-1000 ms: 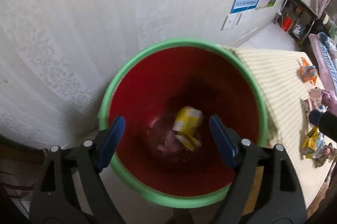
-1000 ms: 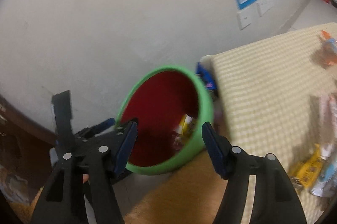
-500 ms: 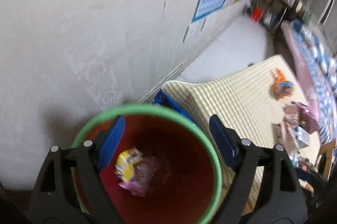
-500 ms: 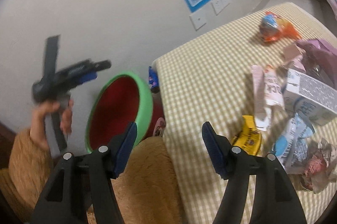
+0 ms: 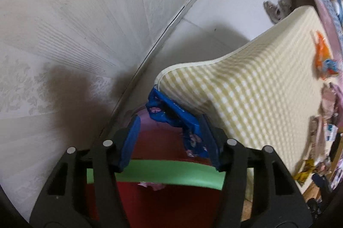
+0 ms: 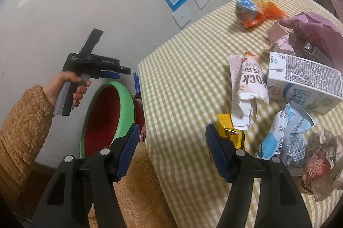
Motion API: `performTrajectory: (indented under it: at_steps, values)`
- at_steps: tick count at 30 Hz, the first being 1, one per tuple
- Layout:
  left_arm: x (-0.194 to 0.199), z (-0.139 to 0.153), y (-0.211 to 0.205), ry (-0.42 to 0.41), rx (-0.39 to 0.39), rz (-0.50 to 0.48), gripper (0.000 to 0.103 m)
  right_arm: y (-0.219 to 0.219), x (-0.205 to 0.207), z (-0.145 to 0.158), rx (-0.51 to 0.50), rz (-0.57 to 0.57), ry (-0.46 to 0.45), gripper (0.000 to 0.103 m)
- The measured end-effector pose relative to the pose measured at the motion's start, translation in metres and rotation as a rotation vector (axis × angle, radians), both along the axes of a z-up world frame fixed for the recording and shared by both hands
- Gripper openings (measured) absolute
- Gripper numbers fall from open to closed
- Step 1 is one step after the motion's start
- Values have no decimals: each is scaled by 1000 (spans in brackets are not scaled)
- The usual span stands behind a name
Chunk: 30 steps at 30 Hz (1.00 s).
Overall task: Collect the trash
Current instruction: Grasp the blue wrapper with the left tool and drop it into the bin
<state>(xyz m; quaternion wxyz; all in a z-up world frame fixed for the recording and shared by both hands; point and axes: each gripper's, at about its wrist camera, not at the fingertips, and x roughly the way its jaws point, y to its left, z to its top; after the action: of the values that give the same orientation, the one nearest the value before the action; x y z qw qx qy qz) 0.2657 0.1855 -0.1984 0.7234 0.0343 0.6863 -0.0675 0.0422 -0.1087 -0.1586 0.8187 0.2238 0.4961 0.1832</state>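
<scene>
Swinging off the bin's [image 5: 154, 172] red inside, the left hand-held gripper [image 5: 171, 142] is closing around the blue wrapper [image 5: 171, 114] at lower centre; right hand-held gripper [image 6: 169, 153] gapes empty over the tabletop [image 6: 182, 77].

Soft indoor light is recorded, without glare. A broad shadow is cast on the wall [image 5: 70, 86] at left. Motion blur and curved fisheye edges with dark corners are noted.
</scene>
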Motion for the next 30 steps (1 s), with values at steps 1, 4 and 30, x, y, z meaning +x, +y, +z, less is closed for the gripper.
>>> performTrajectory:
  at_steps: [1,4,30]
  values:
    - [1,-2,0,9,-3,-4,55,-1,0,0,2,-1,1,63]
    - [4,-13,-2,51,-23,-4,54,-1,-1,-2,4,-1,6,63]
    - [-74,89,-13,-364,-182,59,0,-46,-23,28,-75,-118,-95,63]
